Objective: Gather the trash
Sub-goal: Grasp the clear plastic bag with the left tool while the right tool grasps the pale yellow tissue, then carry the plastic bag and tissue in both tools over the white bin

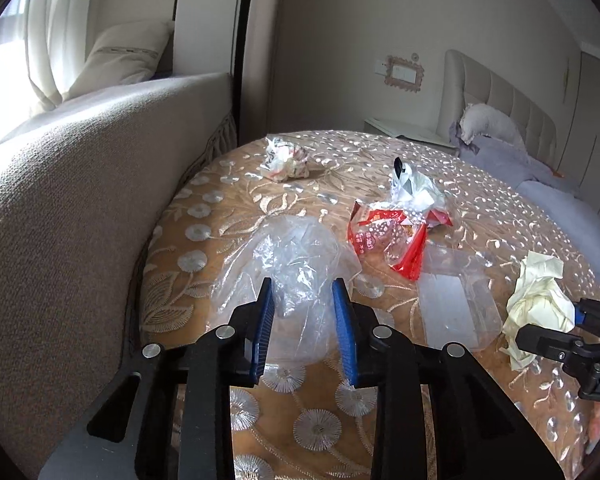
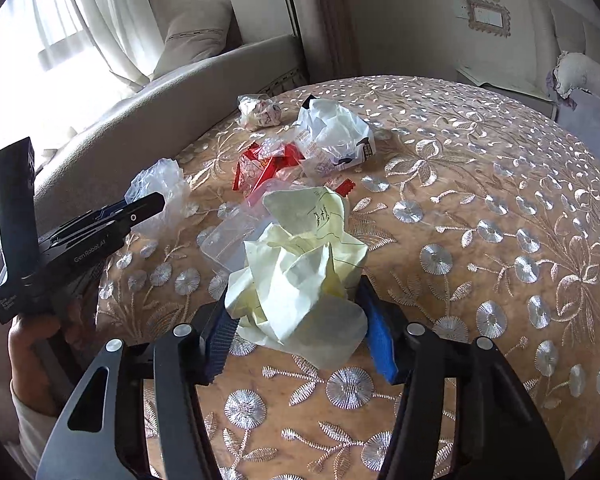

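Note:
A crumpled clear plastic bag [image 1: 296,248] lies on the round table's embroidered gold cloth [image 1: 312,420]. My left gripper [image 1: 302,284] has its blue pads pressed on the bag's near end. The right wrist view shows this gripper [image 2: 156,202] from the side at the same bag [image 2: 160,180], with a hand on its handle. A ball of pale yellow paper [image 2: 300,264] with pen lines on it sits between the blue pads of my right gripper [image 2: 294,292], which is shut on it. The left wrist view has that paper [image 1: 536,300] at the right edge.
A red snack wrapper [image 1: 380,236], a white plastic bag [image 1: 414,192], a crumpled wrapper ball [image 1: 286,158] and a clear plastic lid [image 1: 452,300] lie further back on the table. A beige sofa [image 1: 80,200] borders the left; a bed [image 1: 540,160] stands behind.

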A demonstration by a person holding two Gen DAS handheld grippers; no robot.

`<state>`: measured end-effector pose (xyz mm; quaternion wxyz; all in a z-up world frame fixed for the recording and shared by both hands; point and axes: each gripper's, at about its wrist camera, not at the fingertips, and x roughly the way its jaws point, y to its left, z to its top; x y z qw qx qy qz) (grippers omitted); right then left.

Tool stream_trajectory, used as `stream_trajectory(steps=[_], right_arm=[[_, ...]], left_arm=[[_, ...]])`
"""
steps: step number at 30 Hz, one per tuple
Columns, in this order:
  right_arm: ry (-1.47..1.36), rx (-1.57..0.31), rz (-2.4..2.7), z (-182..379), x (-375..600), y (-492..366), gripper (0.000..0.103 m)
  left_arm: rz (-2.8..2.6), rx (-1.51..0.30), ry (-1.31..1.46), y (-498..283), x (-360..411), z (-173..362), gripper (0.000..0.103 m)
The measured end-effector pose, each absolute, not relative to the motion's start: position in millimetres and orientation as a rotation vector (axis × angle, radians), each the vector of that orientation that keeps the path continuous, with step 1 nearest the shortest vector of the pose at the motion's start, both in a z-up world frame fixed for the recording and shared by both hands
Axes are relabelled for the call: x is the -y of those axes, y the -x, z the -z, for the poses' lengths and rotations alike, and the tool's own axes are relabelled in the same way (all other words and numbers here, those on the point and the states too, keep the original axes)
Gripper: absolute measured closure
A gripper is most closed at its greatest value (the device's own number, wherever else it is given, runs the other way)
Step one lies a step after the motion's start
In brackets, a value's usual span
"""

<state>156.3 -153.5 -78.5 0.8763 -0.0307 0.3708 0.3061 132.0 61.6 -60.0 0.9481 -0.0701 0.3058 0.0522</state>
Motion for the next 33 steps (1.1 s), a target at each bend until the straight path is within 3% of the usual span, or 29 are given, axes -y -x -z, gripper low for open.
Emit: stream_trajectory(steps=[13,33], right_arm=[[0.048,-0.628,-0.528,56.7,225.6,-77.0,0.045],[-0.015,-0.602,-0.249,68.3,359.9,29.1,0.045]], left_arm=[[0.13,-0.54,0.103,-53.1,30.2,37.0,0.074],[0.54,-0.576,-0.085,6.5,207.7,57.6,0.074]])
